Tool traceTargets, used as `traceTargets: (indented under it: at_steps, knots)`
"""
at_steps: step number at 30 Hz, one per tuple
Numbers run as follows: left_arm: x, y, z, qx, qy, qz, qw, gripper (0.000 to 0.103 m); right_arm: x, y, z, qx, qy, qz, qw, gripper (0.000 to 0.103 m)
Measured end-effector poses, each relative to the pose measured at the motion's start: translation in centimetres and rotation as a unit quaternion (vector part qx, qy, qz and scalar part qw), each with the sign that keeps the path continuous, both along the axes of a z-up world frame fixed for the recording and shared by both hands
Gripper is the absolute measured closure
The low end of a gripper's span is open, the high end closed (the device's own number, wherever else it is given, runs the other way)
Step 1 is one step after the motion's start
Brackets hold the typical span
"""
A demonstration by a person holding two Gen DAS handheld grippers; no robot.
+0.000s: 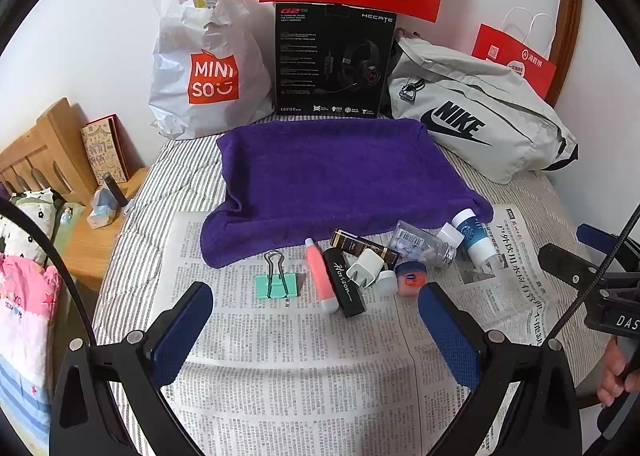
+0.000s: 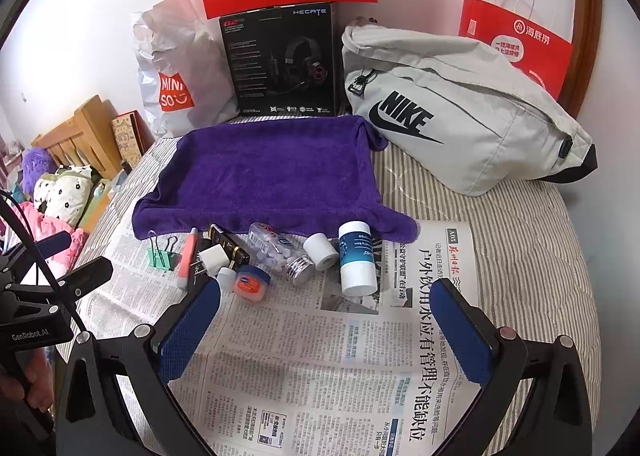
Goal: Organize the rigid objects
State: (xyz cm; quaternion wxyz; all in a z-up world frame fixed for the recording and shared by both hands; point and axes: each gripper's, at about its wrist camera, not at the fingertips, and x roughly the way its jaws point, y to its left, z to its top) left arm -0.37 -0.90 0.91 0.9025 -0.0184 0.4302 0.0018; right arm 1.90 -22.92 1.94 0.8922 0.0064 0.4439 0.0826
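Observation:
Small items lie in a cluster on a newspaper (image 1: 300, 356) in front of a purple towel (image 1: 332, 176): a green binder clip (image 1: 277, 284), a pink tube (image 1: 320, 276), a black "Horizon" box (image 1: 345, 283), a white charger plug (image 1: 366, 267), a small orange-lidded jar (image 2: 250, 282), a clear pill bottle (image 2: 280, 252) and a blue-and-white bottle (image 2: 356, 258). My left gripper (image 1: 316, 298) is open and empty just short of the cluster. My right gripper (image 2: 326, 294) is open and empty, just in front of the jar and bottles.
A Miniso bag (image 1: 208, 56), a black headset box (image 1: 334, 60), a grey Nike bag (image 1: 476, 112) and red paper bags (image 2: 516, 44) line the wall behind the towel. A wooden bedside shelf (image 1: 92, 224) stands to the left of the striped bed.

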Motion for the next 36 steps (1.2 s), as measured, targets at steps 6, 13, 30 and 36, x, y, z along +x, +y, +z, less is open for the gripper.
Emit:
traceTargets:
  at_steps: [6,13,30,36]
  knots:
    - [-0.05,0.1,0.16,0.0,-0.001,0.0,1.0,0.0,-0.08,-0.04,-0.03,0.0,-0.001,0.0,1.0,0.0]
    - [-0.08,0.23,0.31,0.001,-0.002,-0.001,1.0,0.0,-0.31,-0.06,0.09,0.0,-0.003,0.001,1.0,0.0]
    - [-0.42,0.02,0.43,-0.001,-0.003,0.0,1.0,0.0,-0.51,-0.01,0.14,0.0,-0.004,0.0,1.0,0.0]
    - [-0.51,0.01,0.42,0.0,-0.003,0.001,1.0,0.0,-0.48,-0.17,0.19,0.0,-0.004,0.0,1.0,0.0]
